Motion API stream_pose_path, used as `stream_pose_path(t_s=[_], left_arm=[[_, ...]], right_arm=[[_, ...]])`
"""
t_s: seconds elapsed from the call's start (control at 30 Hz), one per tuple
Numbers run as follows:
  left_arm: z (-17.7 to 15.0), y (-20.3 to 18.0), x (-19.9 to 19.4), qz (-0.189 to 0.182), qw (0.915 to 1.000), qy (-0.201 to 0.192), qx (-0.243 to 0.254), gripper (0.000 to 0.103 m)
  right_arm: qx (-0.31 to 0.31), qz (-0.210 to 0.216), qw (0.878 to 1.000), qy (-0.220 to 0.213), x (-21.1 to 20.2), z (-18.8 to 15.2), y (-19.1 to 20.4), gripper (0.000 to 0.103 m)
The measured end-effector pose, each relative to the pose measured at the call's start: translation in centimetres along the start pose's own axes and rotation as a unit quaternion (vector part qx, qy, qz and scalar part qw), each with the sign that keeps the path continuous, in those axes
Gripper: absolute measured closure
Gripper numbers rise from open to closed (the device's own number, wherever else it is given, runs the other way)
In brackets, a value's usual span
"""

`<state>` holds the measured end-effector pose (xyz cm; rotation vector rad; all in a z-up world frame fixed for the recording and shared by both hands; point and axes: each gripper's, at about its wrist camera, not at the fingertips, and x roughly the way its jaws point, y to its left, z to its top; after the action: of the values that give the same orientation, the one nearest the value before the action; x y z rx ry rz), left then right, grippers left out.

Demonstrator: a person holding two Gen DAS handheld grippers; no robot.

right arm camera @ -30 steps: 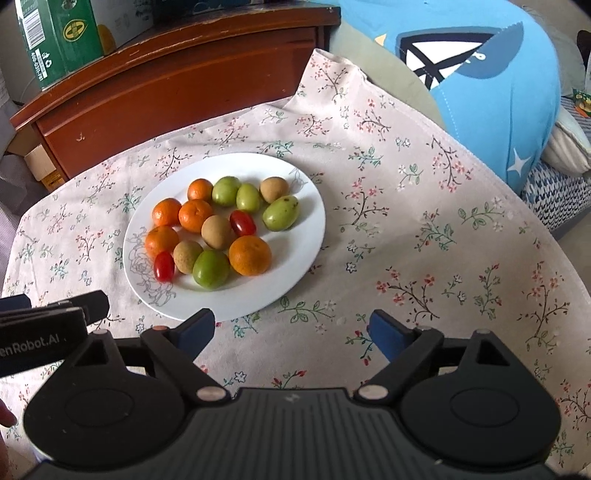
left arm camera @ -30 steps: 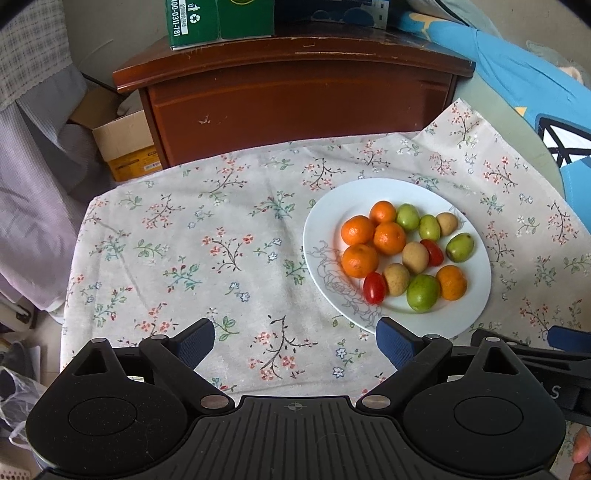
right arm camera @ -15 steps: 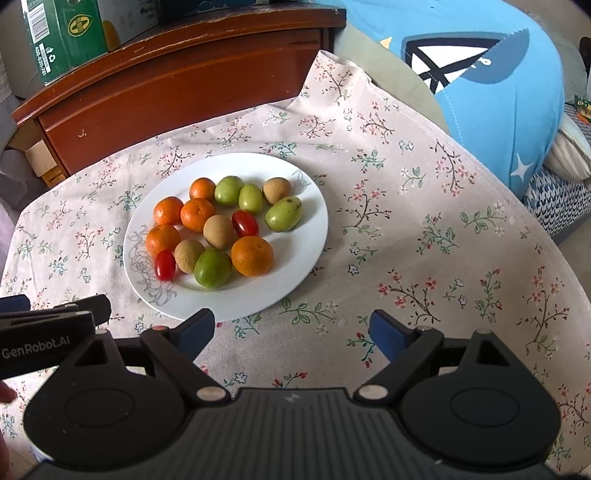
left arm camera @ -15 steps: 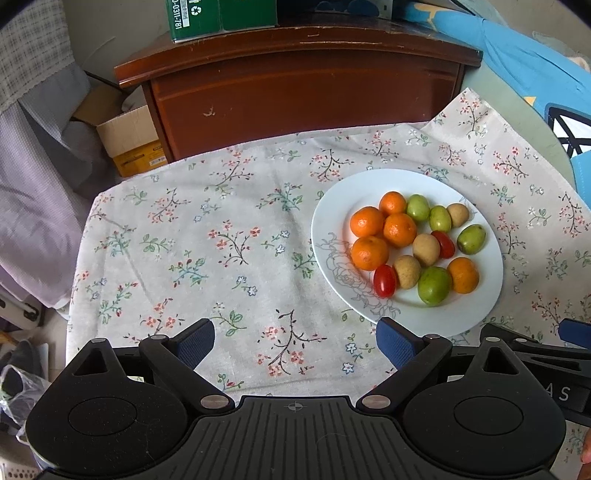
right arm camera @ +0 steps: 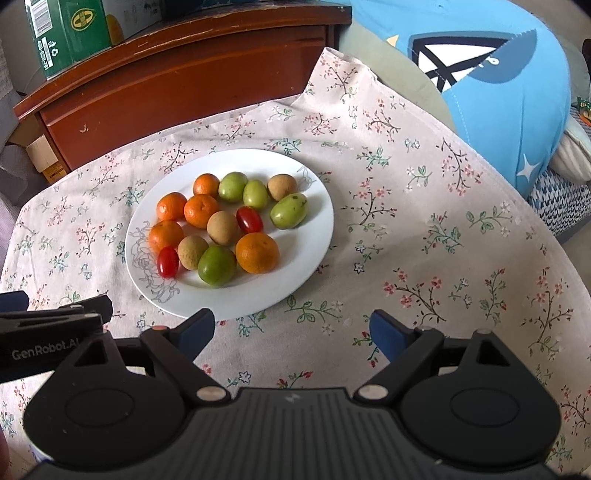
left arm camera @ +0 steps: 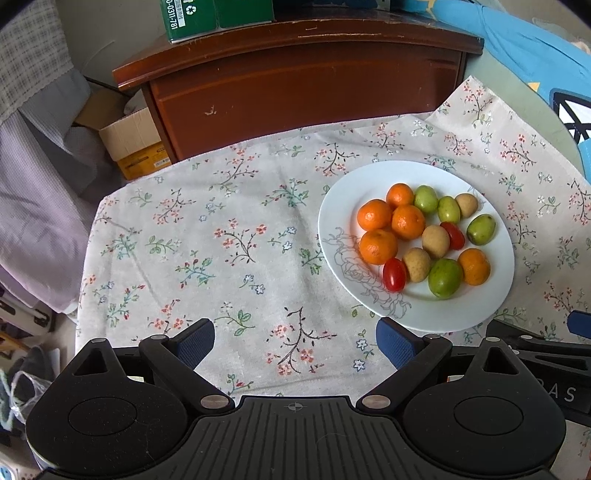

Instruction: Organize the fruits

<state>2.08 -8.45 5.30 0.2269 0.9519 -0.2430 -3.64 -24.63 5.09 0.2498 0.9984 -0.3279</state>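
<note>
A white plate (left arm camera: 436,314) (right arm camera: 306,266) on the floral tablecloth holds several small fruits: oranges (left arm camera: 378,246) (right arm camera: 257,253), green fruits (left arm camera: 444,277) (right arm camera: 217,265), brown fruits (left arm camera: 436,241) (right arm camera: 222,228) and two red cherry tomatoes (left arm camera: 394,274) (right arm camera: 168,261). My left gripper (left arm camera: 295,339) is open and empty above the cloth, left of and nearer than the plate. My right gripper (right arm camera: 291,330) is open and empty just in front of the plate's near rim. Each gripper shows at the edge of the other's view.
A brown wooden cabinet (left arm camera: 303,85) (right arm camera: 177,77) stands behind the table with a green box (left arm camera: 218,14) (right arm camera: 66,33) on top. A cardboard box (left arm camera: 133,140) sits on the floor at left. A blue cushion (right arm camera: 498,81) lies at right.
Both views have shifted slightly: the plate now sits a little farther right and up in the left wrist view. Both grippers stay open and empty.
</note>
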Motion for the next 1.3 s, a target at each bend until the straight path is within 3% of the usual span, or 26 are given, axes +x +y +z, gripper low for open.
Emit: stream_pose_path(t_s=[1.3], left_arm=[[-1.0,-0.3,-0.2,0.015,0.9996,-0.002,0.025,0.008]], right_arm=[[-0.018,-0.009,1.0,0.001,-0.1,-1.2,0.3,0.012]])
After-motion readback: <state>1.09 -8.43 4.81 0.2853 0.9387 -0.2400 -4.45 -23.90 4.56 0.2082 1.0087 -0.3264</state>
